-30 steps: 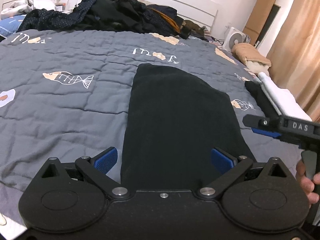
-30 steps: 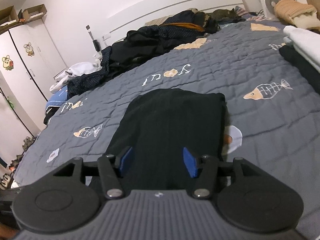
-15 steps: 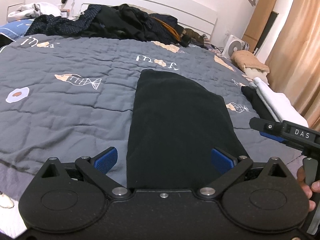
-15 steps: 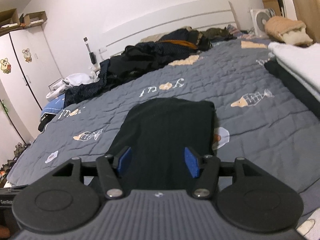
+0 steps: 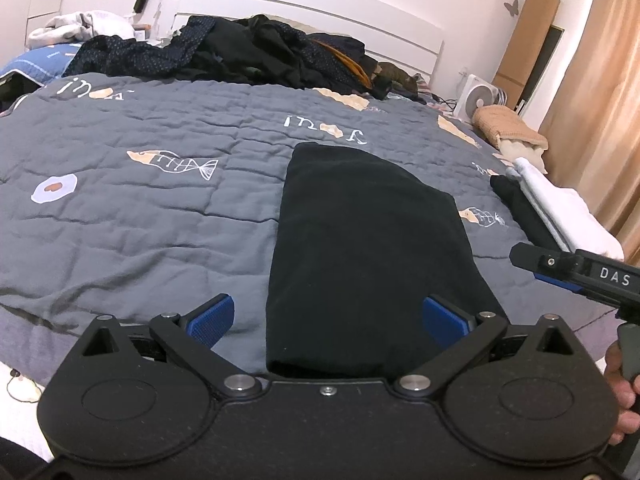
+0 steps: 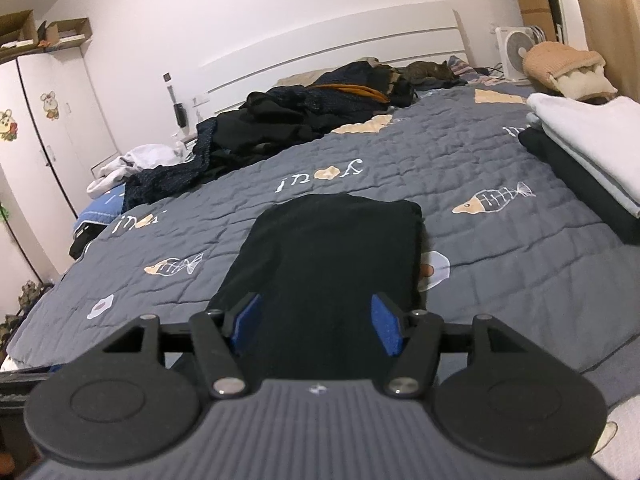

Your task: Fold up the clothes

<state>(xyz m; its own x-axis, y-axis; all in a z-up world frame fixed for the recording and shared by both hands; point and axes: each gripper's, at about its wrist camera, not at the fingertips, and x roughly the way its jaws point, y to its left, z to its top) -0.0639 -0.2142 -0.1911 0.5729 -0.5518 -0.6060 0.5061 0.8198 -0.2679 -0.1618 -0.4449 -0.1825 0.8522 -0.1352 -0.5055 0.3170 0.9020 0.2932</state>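
long black folded cloth panel (image 5: pixel 368 248) flat on grey quilted bedspread (image 5: pixel 140 200) | left gripper (image 5: pixel 326 316) spread, right gripper (image 6: pixel 316 320) spread, both empty | risk: pinching one layer only could drag the fold apart

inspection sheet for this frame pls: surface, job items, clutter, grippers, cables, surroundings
Surface: grey quilt with fish prints, wrinkled.
Job's things: black garment folded into a long strip, flat on the quilt; folded stack, white over black, at the bed's right edge.
Clutter: dark clothes pile by the headboard.
Grippers: left gripper and right gripper, jaws open, holding nothing, at the garment's near end.
Cables: one by the fan.
Surroundings: white wardrobe, curtain.
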